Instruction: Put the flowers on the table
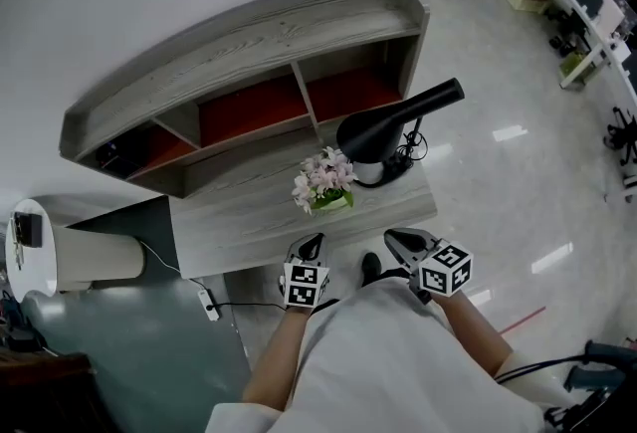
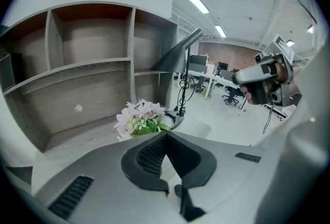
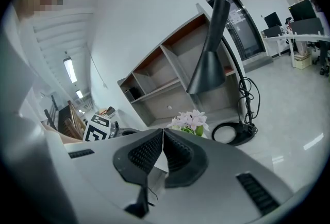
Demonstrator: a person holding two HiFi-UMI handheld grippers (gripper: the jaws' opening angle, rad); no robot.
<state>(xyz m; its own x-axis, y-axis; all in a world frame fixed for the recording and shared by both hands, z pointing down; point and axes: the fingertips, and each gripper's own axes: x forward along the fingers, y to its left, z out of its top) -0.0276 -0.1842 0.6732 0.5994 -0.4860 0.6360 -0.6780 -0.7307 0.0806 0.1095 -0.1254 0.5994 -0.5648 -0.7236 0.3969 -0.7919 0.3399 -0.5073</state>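
Flowers seemingly just beyond left tongs

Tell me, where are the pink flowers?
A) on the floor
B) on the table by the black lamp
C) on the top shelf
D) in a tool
B: the flowers sit on the table, right beside the black lamp.

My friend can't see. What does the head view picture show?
A small bunch of pale pink flowers with green leaves sits on a grey wooden desk beside a black cone-shaded lamp. At the desk's front edge, the left gripper and right gripper hover, jaws shut, holding nothing.
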